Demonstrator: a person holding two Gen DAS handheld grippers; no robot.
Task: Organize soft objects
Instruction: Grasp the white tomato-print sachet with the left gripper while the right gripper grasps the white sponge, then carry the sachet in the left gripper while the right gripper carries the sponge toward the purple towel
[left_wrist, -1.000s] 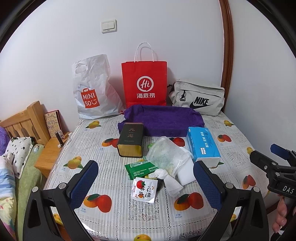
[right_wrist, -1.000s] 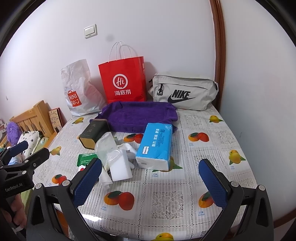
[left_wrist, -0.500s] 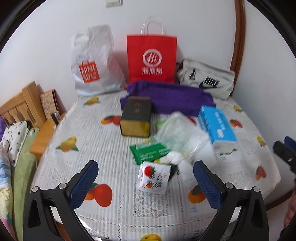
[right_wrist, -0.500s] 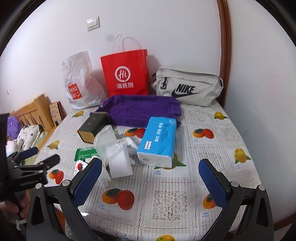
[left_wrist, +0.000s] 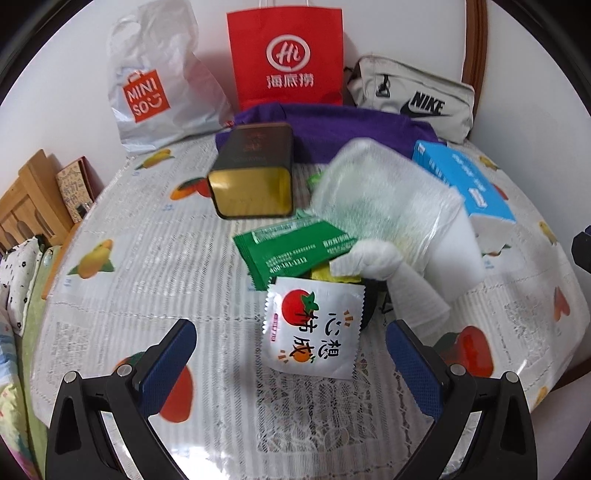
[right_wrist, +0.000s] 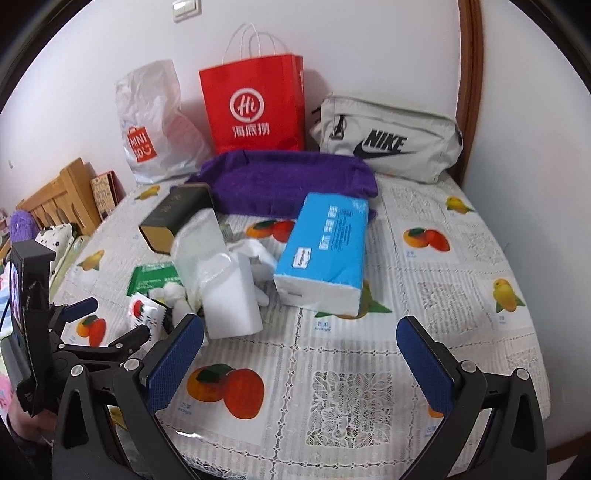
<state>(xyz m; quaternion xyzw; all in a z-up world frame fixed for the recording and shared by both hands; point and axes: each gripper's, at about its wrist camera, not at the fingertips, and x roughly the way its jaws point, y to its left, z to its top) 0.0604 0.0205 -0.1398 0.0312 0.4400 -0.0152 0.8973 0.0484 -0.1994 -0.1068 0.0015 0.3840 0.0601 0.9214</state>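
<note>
Left wrist view: left gripper (left_wrist: 288, 363) has its fingers (left_wrist: 168, 360) spread wide, holding nothing. The white tomato sachet (left_wrist: 314, 328) stands between them, just ahead of the tips, touching neither. Behind it lie a green packet (left_wrist: 288, 247), a knotted white cloth (left_wrist: 384, 262) and a clear plastic bag (left_wrist: 384, 195) over a white sponge block (left_wrist: 458, 247). A dark tin (left_wrist: 255, 173) lies on its side further back, in front of a purple towel (left_wrist: 332, 125).

Right wrist view: right gripper (right_wrist: 299, 363) fingers (right_wrist: 424, 363) also wide apart, holding nothing, above the fruit-print desk (right_wrist: 443, 288). A blue tissue pack (right_wrist: 325, 247) lies ahead, just beside the sponge block (right_wrist: 231, 302). The left gripper (right_wrist: 107, 325) shows at the left edge, near the sachet (right_wrist: 142, 310).
</note>
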